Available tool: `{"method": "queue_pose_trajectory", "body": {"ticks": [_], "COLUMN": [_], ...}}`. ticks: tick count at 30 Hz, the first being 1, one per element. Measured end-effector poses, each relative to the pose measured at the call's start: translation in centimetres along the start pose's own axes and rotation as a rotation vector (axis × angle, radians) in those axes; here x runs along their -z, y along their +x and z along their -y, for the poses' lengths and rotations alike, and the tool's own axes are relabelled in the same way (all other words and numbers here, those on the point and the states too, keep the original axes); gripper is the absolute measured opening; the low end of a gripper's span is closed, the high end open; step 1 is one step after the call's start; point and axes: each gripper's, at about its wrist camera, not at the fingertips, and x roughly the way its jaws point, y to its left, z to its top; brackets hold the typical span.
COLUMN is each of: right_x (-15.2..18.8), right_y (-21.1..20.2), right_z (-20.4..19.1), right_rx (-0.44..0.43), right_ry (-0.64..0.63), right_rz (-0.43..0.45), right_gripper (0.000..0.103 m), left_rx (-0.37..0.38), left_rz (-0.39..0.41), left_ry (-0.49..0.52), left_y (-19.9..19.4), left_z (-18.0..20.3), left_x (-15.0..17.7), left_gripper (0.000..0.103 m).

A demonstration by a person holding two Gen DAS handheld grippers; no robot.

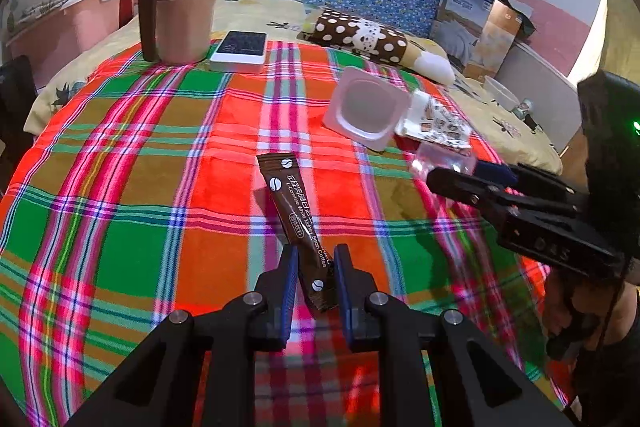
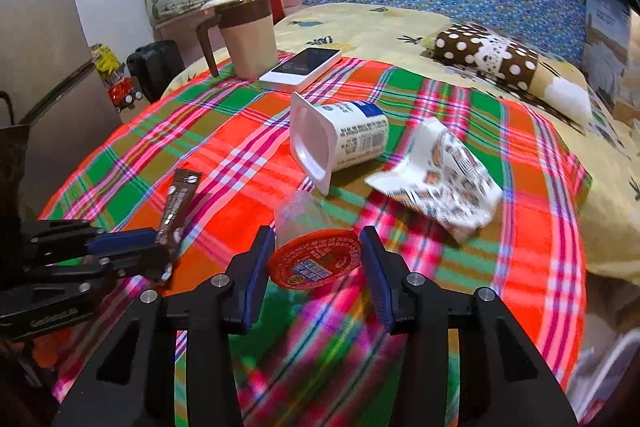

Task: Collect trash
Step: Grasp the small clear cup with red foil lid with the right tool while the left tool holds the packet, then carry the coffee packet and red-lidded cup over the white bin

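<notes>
1. The left gripper (image 1: 314, 267) points forward and downward over the bright red, green and orange plaid cloth (image 1: 132, 187). Its blue-padded jaws stand narrow and clamp the near end of a long brown coffee stick sachet (image 1: 298, 215), whose far end slants up and away, off the cloth.
2. The right gripper (image 2: 318, 259) tilts down at a similar slant. Its jaws are set about a clear plastic jelly cup with a red printed foil lid (image 2: 316, 257), lid facing the camera; both pads sit at the lid's rim, but I cannot tell whether they press it.
3. In the left wrist view the right gripper (image 1: 460, 173) reaches in from the right edge, with the clear cup at its tips.
4. A white plastic yogurt cup (image 2: 340, 141) lies on its side just beyond, mouth toward the camera.
5. A crumpled white printed wrapper (image 2: 444, 179) lies beside it, to the right.
6. A beige mug with brown handle (image 2: 246, 39) and a white flat box (image 2: 302, 69) stand at the cloth's far edge.
</notes>
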Motion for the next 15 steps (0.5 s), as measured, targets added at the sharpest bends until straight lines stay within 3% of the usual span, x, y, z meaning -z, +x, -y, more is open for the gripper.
{"method": "queue_pose_trajectory", "body": {"ticks": [15], "right_x": [4.4], "right_y": [-6.7], "right_z": [1.9], "right_rx": [0.063], "right_ry": [0.164], "right_rz": [0.095], "right_gripper": [0.046], "left_rx": [0.100], "left_rz": [0.018], "left_ry": [0.087], "left_y": [-3.2], "left_z": [6.4], "left_x": [2.1], "left_gripper": [0.019]}}
